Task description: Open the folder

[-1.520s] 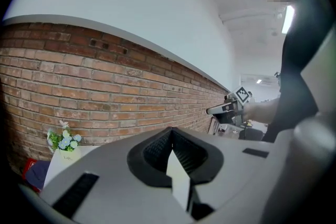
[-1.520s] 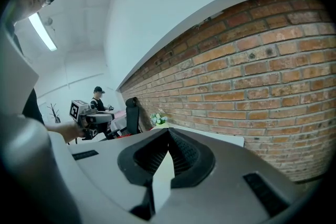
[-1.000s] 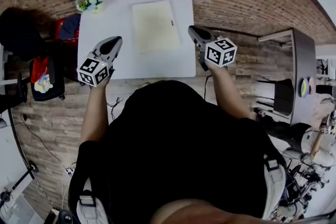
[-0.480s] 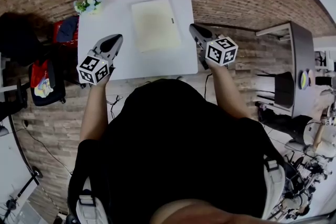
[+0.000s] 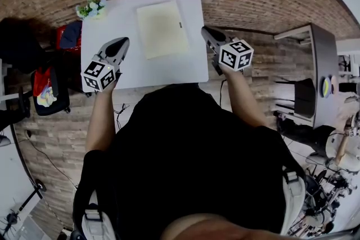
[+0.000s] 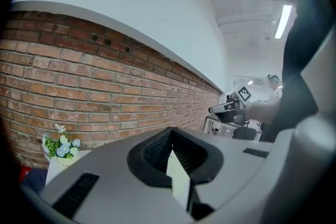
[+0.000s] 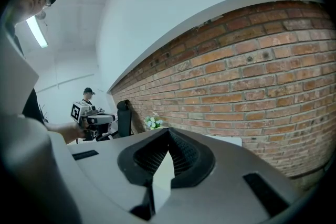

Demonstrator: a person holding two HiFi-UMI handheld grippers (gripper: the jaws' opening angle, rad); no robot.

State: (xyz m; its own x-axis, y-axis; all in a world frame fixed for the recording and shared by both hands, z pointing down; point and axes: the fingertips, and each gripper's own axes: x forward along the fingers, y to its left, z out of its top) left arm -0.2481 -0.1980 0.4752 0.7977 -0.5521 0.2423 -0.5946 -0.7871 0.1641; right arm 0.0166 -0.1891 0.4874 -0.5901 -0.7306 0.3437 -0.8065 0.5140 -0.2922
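Since neither gripper has reached the folder [image 5: 162, 28], the coming move turns on how that folder lies between them. It rests flat and closed on the white counter [image 5: 169, 67], towards the far edge and a little right of the middle. Its long axis runs from the near edge to the far edge, leaning slightly left at the far end. The left gripper [image 5: 126, 41] hovers over the counter's left part, nearer the near-left corner, so the folder lies ahead of it and to its right. The right gripper [image 5: 206, 31] hangs at the counter's right edge, roughly level with the folder's middle, so the folder lies just to its left. Both sets of jaws are closed with nothing between them, as each gripper view shows. Those views look out towards the brick wall [image 6: 79, 76] rather than down at the folder. A small dark mark [image 5: 180, 24] sits on the folder's right long edge. I take it for a tab or clasp, which would make that the opening side, though it is too small to be sure. By that reading the right gripper is nearer the edge that must lift, and the left is placed to steady the opposite side. A bunch of flowers [image 5: 90, 8] at the far-left corner stands well apart from the folder.
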